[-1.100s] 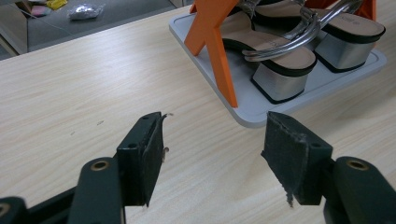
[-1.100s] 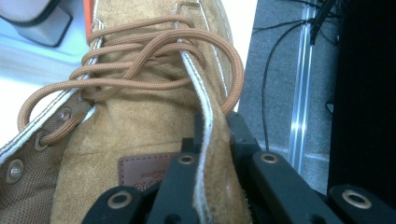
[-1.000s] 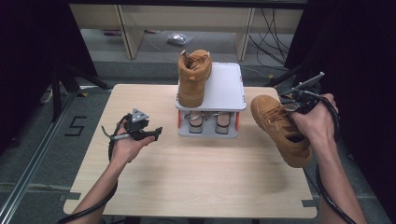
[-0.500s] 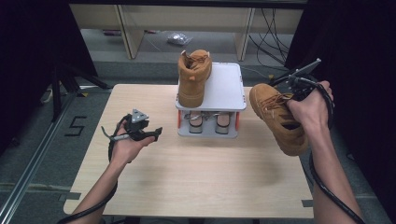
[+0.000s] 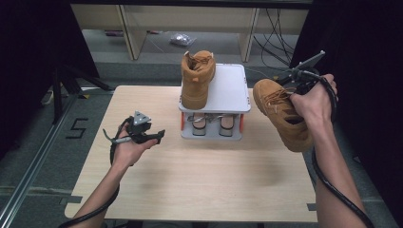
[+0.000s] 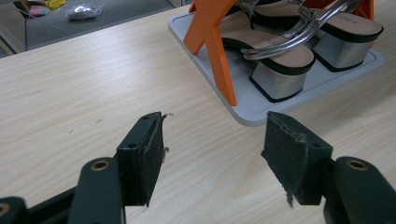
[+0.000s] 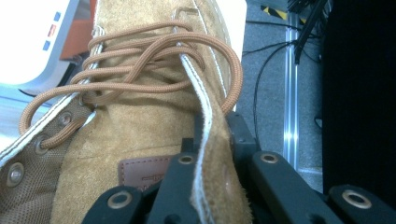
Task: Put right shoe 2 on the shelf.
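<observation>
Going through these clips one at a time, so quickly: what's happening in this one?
A person at a wooden table is putting boots on a small two-level rack. The right hand-held gripper is shut on the collar of a tan boot, held in the air just right of the rack. A matching boot stands on the rack's top shelf, with heeled sandals on the level below. The left hand-held gripper is open above the table, holding nothing.

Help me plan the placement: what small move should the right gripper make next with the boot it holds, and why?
Probably carry the held boot leftward over the rack's top shelf. The right gripper is clamped on its collar, the boot hangs off the table's edge, and bare shelf lies beside the other boot.
</observation>
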Motion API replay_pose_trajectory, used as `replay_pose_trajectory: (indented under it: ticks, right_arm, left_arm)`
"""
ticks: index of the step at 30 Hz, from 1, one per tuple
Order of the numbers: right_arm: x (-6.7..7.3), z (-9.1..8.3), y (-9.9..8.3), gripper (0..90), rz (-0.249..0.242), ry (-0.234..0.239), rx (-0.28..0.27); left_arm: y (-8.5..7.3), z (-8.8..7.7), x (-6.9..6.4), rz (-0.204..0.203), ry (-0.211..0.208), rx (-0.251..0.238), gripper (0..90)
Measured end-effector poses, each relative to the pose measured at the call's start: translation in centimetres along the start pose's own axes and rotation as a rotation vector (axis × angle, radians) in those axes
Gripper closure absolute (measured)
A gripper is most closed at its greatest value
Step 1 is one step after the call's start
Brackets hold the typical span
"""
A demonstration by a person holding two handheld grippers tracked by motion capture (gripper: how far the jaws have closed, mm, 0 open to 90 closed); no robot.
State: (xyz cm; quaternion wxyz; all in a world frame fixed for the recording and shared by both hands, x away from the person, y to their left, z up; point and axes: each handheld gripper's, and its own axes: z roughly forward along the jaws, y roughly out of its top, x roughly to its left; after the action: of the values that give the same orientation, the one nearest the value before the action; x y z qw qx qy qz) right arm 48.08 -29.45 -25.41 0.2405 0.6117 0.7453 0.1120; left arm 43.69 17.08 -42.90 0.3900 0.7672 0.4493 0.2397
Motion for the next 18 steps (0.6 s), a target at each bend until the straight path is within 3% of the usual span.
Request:
replay_pose_trajectory:
  ticks: [6, 8, 9, 15, 16, 18]
  right_arm:
    - [0.4, -0.4, 0.8, 85.8, 0.015, -0.002, -0.007]
    - [0.5, -0.6, 1.1, 85.8, 0.013, -0.006, -0.01]
    - [0.4, -0.6, 1.2, 85.8, -0.008, -0.009, -0.012]
    - [0.7, -1.0, 2.0, 85.8, 0.004, 0.0, -0.018]
    - [0.5, -1.1, 2.1, 85.8, -0.017, -0.003, -0.027]
    - [0.6, -1.3, 2.4, 85.8, -0.016, -0.004, -0.03]
  left_arm:
    - [0.0, -0.1, 0.0, 0.005, -0.002, 0.001, 37.3]
    - [-0.1, 0.0, -0.1, -0.014, 0.0, -0.014, 37.4]
    - [-0.1, 0.0, -0.1, -0.013, 0.002, -0.012, 37.4]
    - [-0.2, 0.1, -0.1, -0.015, -0.001, -0.01, 37.4]
    - [-0.2, 0.2, -0.1, -0.015, -0.002, -0.011, 37.4]
    - [-0.2, 0.2, -0.1, -0.013, -0.005, -0.01, 37.4]
